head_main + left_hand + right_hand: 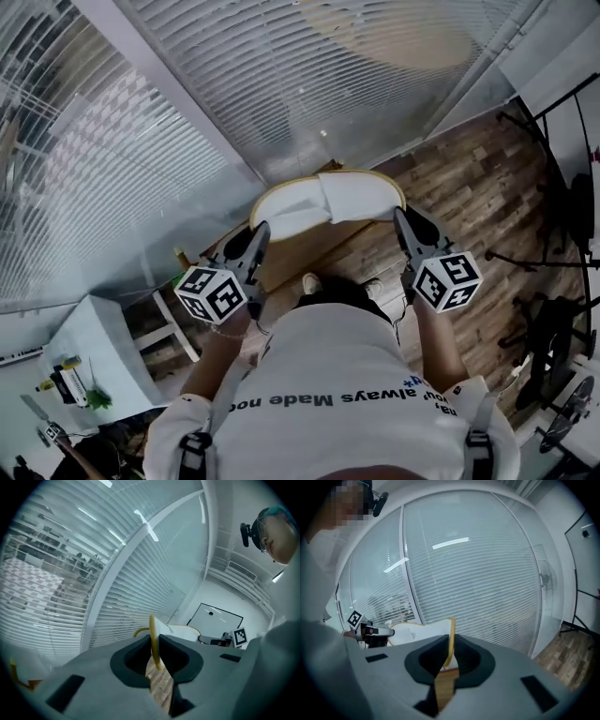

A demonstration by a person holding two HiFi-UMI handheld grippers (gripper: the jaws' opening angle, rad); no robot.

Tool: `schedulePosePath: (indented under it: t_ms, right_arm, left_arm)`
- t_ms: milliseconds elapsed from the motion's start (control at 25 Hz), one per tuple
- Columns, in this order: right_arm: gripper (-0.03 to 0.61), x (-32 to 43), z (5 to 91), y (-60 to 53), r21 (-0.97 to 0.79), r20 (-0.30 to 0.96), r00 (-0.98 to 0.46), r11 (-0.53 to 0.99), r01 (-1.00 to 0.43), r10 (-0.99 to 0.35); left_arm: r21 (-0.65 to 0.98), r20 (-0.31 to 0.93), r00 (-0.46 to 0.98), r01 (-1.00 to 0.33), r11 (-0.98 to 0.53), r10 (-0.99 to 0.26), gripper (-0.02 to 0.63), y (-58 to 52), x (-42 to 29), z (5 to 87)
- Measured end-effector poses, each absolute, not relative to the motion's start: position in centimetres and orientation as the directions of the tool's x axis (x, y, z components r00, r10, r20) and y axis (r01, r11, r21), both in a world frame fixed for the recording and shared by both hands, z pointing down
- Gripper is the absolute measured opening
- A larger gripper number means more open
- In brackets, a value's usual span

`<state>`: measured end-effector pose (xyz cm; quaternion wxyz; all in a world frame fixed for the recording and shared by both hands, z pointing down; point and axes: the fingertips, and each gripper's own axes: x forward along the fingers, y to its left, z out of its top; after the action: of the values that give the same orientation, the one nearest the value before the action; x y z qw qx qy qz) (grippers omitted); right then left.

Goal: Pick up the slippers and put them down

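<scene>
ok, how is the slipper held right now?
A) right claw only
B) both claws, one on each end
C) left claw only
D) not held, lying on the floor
B: the left claw and the right claw each pinch the yellow edge of the slipper, which hangs between them above the floor.

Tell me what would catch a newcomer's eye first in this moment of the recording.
First, the white, yellow-rimmed slippers held in mid-air at the centre of the head view. The left gripper pinches their rim on one side and the right gripper on the other. Behind them, slatted blinds fill the upper picture, with wooden floor showing at the right.
</scene>
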<state>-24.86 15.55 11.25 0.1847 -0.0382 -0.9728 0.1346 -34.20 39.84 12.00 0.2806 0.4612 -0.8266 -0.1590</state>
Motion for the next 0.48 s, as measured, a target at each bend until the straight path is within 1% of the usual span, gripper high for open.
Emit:
schedulePosePath:
  t_ms: [480]
  right_arm:
    - [0.037,-14.1,10.5,3.1,-0.290,0.336,-0.936,0.934,-0.210,-0.106]
  left_arm:
    - [0.513,0.310,-0.187,-0.792,0.329,-0.932,0.055,24.0,-29.5,10.3]
